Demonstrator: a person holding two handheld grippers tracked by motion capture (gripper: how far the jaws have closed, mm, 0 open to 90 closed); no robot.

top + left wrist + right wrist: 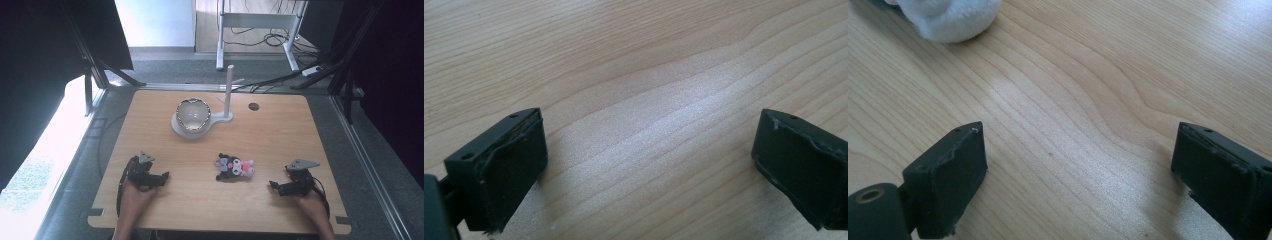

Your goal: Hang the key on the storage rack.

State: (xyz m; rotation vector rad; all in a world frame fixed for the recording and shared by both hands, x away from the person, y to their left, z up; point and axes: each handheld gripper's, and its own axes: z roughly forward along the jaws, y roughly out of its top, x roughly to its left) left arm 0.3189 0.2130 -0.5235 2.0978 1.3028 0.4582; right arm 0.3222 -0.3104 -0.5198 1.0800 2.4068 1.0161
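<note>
At the lower left of the high view, the black two-jaw left gripper (165, 176) rests on the pale wooden table (280, 145), a hand behind it reaching in from the bottom edge, its tips turned toward the middle of the frame; in the left gripper view its jaws stand wide apart with only bare wood grain between them. Above it and toward the centre, in the upper half of the tabletop, a shiny round metal bowl (192, 114) sits on a white stand (215, 120) whose slim upright post (229, 85) rises just to the bowl's right, with a small dark round hole (254, 106) in the table further right. At the centre of the frame, between the two grippers and apart from both, lies a small black, white and pink plush toy (234, 167); its fluffy white edge shows at the upper left of the right gripper view (950, 17), well clear of the jaws. At the lower right, the black two-jaw right gripper (272, 185), topped by a grey three-cornered plate (301, 163), lies on the table pointing toward the toy, its jaws spread wide over empty wood.
</note>
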